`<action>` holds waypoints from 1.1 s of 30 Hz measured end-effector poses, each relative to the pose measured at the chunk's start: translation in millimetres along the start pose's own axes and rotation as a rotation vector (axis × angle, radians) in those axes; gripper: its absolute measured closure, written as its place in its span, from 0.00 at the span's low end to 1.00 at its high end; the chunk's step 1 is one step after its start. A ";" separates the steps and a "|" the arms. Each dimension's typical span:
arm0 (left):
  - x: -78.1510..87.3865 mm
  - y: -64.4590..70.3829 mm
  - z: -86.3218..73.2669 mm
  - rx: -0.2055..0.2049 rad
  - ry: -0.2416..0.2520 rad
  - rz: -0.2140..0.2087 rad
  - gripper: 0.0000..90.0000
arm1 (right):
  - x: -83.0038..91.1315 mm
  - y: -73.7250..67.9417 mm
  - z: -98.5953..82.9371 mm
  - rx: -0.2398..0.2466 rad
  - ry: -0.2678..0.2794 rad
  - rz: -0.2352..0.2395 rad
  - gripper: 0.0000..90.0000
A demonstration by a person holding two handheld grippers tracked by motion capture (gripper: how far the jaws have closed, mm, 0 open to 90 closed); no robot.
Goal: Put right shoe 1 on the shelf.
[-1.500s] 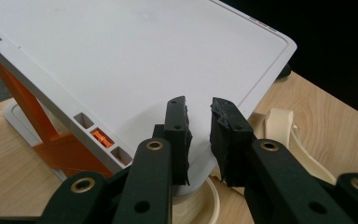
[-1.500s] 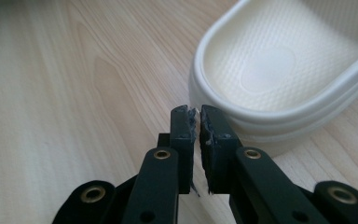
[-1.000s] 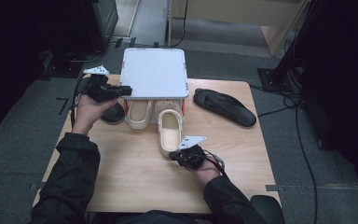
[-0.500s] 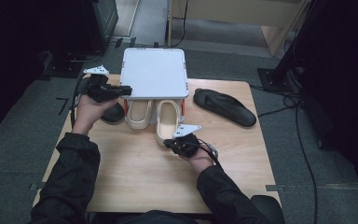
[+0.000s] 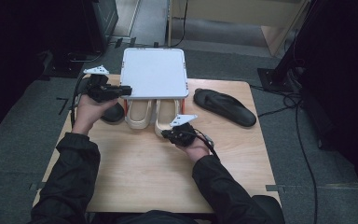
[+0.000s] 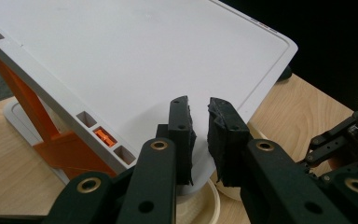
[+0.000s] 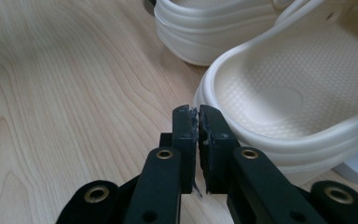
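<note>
Touching R gripper (image 7: 197, 116) jaw tips: cream clog (image 7: 307, 93) heel rim.

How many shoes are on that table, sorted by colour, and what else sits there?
Cream clogs: 2
Black sandals: 2
White rack with orange legs: 1
Total: 5 things

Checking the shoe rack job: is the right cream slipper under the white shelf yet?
Partly in: the right cream slipper has its toe under the white shelf, heel sticking out.
</note>
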State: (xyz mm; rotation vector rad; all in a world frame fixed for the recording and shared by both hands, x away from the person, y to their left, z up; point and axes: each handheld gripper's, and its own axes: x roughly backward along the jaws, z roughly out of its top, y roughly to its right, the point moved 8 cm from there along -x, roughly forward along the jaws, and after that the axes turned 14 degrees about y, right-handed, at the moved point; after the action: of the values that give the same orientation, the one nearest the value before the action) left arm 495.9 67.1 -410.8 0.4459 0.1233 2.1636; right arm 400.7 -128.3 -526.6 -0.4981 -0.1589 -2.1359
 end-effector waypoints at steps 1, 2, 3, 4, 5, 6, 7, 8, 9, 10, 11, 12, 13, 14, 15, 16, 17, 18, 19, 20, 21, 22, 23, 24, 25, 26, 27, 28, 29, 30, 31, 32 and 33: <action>0.0 0.0 0.0 -0.001 0.000 0.000 0.88 | -1.1 -0.2 0.9 -0.001 0.002 -0.001 0.95; 0.0 -0.1 0.0 0.000 0.000 0.000 0.88 | -2.3 -0.3 1.7 0.002 0.007 0.000 0.94; 0.0 0.0 0.0 0.002 0.001 0.000 0.88 | -3.3 -1.4 2.4 -0.009 0.010 0.000 0.93; 0.0 0.0 0.0 0.002 0.002 0.000 0.88 | -4.3 -1.5 2.9 -0.007 0.012 0.003 0.92; 0.1 -0.1 0.0 0.003 0.002 0.000 0.88 | -4.9 -2.5 3.5 -0.008 0.013 0.005 0.88; 0.1 -0.1 0.0 0.003 0.002 0.000 0.88 | -4.6 -4.7 5.3 -0.016 0.018 -0.001 0.86; 0.1 -0.2 0.0 0.004 0.003 -0.002 0.88 | -3.4 -5.8 7.2 -0.006 0.023 -0.007 0.85; 0.1 -0.3 0.0 0.007 0.004 -0.003 0.88 | -1.3 -6.3 9.5 0.003 0.029 -0.014 0.85; 0.0 -0.3 0.0 0.009 0.006 -0.004 0.88 | 0.6 -5.4 12.1 0.009 0.038 -0.024 0.84; 0.0 -0.3 0.0 0.009 0.005 -0.003 0.88 | 3.2 -3.4 14.7 0.013 0.044 -0.038 0.84; 0.0 -0.2 0.0 0.007 0.005 -0.003 0.88 | 5.8 -1.1 17.3 0.011 0.053 -0.046 0.83; 0.0 -0.1 0.0 0.007 0.004 -0.002 0.88 | 8.3 2.3 19.3 0.009 0.056 -0.062 0.82; -0.1 -0.1 0.0 0.006 0.004 -0.001 0.88 | 10.4 6.5 21.0 0.007 0.060 -0.080 0.81; -0.1 -0.1 0.0 0.006 0.004 -0.002 0.88 | 12.5 11.0 22.3 -0.005 0.067 -0.097 0.80; -0.1 -0.1 0.0 0.007 0.005 -0.002 0.88 | 14.2 16.4 23.4 -0.016 0.077 -0.117 0.78; -0.1 -0.1 0.0 0.007 0.005 -0.002 0.88 | 14.2 16.4 23.4 -0.016 0.077 -0.117 0.78; -0.1 -0.2 0.0 0.008 0.005 -0.002 0.88 | 15.3 20.3 23.6 -0.030 0.080 -0.132 0.77; -0.1 -0.3 0.0 0.008 0.005 -0.003 0.88 | 16.3 32.4 23.2 -0.079 0.099 -0.174 0.70; -0.1 -0.3 0.0 0.009 0.006 -0.003 0.88 | 15.8 35.7 22.5 -0.093 0.102 -0.188 0.67; -0.1 -0.3 -0.1 0.009 0.006 -0.003 0.88 | 14.8 39.5 21.7 -0.115 0.109 -0.202 0.61; -0.1 -0.3 -0.1 0.009 0.006 -0.004 0.88 | 13.6 42.8 20.4 -0.133 0.111 -0.222 0.57; -0.1 -0.3 -0.1 0.010 0.006 -0.004 0.88 | 11.9 46.4 19.4 -0.143 0.116 -0.240 0.55; 0.0 -0.3 -0.1 0.009 0.006 -0.003 0.88 | 10.5 49.1 18.6 -0.156 0.119 -0.256 0.54; -0.1 -0.2 0.0 0.009 0.007 -0.003 0.88 | 9.2 51.9 18.2 -0.165 0.129 -0.273 0.53; -0.1 -0.3 -0.1 0.008 0.007 -0.003 0.88 | 7.9 53.3 18.2 -0.179 0.134 -0.282 0.52; -0.1 -0.2 -0.1 0.009 0.007 -0.003 0.88 | 5.1 55.3 18.3 -0.194 0.137 -0.286 0.52; -0.1 -0.2 -0.1 0.009 0.007 -0.003 0.88 | 3.0 56.0 18.2 -0.200 0.134 -0.283 0.51; -0.1 -0.2 -0.1 0.009 0.007 -0.003 0.88 | 3.0 56.0 18.2 -0.200 0.134 -0.283 0.51; 0.0 -0.3 -0.1 0.008 0.007 -0.003 0.88 | 0.4 56.9 18.2 -0.200 0.128 -0.291 0.51; 0.0 -0.3 -0.1 0.008 0.007 -0.003 0.88 | -3.0 57.4 18.1 -0.194 0.120 -0.295 0.53; 0.0 -0.3 -0.2 0.007 0.007 -0.004 0.88 | -4.8 58.0 18.6 -0.174 0.122 -0.309 0.58; 0.0 -0.3 -0.2 0.007 0.007 -0.004 0.88 | -6.0 58.5 18.9 -0.160 0.121 -0.317 0.61; 0.1 -0.4 -0.2 0.008 0.007 -0.004 0.88 | -7.6 58.2 18.5 -0.155 0.112 -0.314 0.63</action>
State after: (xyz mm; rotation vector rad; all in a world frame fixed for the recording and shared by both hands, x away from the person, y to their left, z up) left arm 496.0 67.4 -411.1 0.4421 0.1372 2.1614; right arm 457.1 -150.8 -517.1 -0.4656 -0.0076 -2.4901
